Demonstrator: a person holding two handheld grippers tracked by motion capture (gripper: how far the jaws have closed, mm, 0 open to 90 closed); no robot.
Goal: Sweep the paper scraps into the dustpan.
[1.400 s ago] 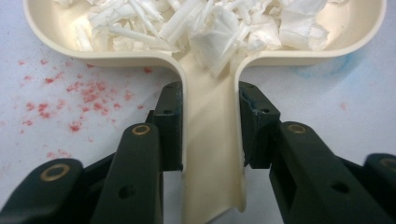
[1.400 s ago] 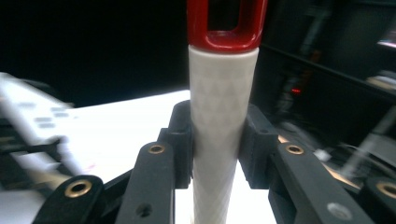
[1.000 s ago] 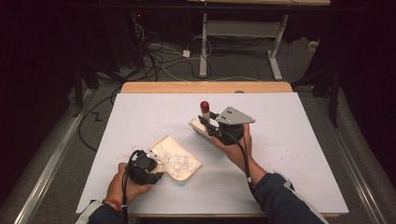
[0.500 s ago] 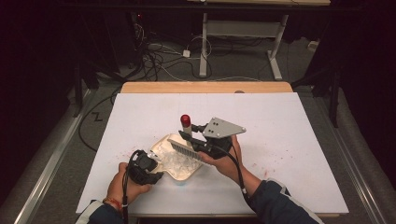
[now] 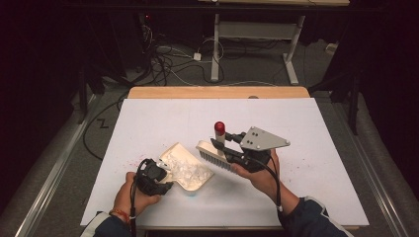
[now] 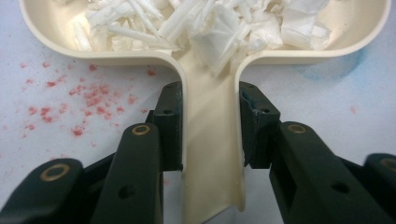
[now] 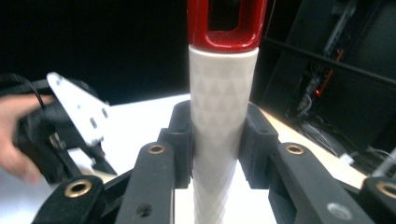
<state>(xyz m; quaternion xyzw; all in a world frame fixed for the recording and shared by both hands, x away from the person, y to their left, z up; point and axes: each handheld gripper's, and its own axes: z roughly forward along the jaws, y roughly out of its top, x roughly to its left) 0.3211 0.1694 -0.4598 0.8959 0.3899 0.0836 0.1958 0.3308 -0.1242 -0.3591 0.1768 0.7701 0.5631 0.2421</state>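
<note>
A cream dustpan (image 5: 190,182) lies on the white table cover, filled with white scraps (image 6: 205,23). My left gripper (image 5: 165,178) is shut on the dustpan's handle (image 6: 210,154), one pad on each side of it. My right gripper (image 5: 223,146) is shut on the white handle (image 7: 223,116) of a brush with a red end (image 5: 219,127). The brush's bristle head (image 5: 212,157) hangs tilted just right of the dustpan, above the table. In the right gripper view the left gripper (image 7: 51,140) and its hand show at the far left.
Red crumbs (image 6: 84,98) are scattered on the white cover (image 5: 148,118) left of the dustpan, and a faint blue stain (image 6: 327,70) lies to its right. A wooden table edge (image 5: 217,92) runs along the back. Cables and desk legs (image 5: 215,49) lie beyond it.
The right gripper swung the brush left to the dustpan's rim, then drew it back to the right and a little up. The left gripper and dustpan stayed put.
</note>
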